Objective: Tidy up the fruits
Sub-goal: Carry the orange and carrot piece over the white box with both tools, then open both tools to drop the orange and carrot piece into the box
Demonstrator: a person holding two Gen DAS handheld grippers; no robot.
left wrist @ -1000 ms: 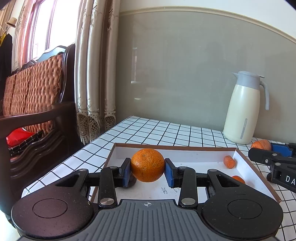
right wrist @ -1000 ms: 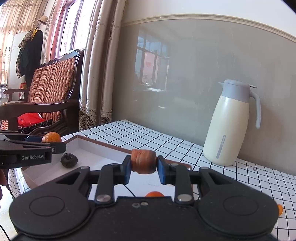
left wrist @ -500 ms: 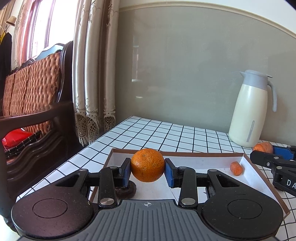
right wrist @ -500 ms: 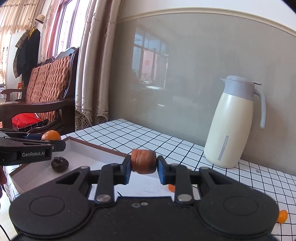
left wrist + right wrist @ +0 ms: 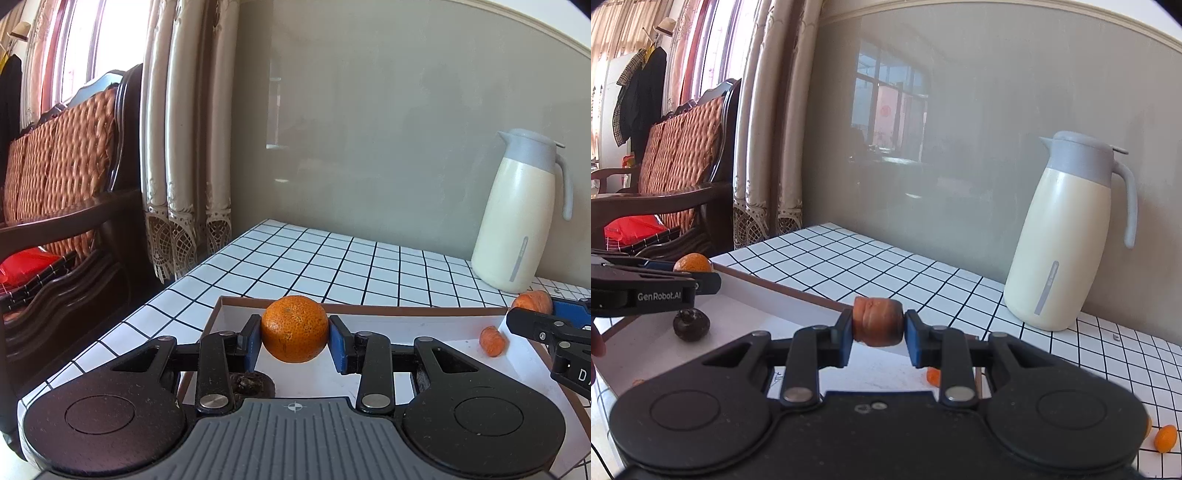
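Plainly mid-carry on both sides. Left gripper pinching a round orange at its widest girth between the blue pads, probably so it cannot roll out, and held clear above the shallow white tray. Right gripper clamped across a stubby carrot chunk, likewise raised over the tray's near corner. Below, already lying in the tray: a dark wrinkled fruit and another carrot piece, kept well apart, suggesting sorting by kind. Beyond, on the checked tablecloth, a cream thermos jug parked clear of the work; a small orange fruit stray beside the right gripper, not yet gathered.
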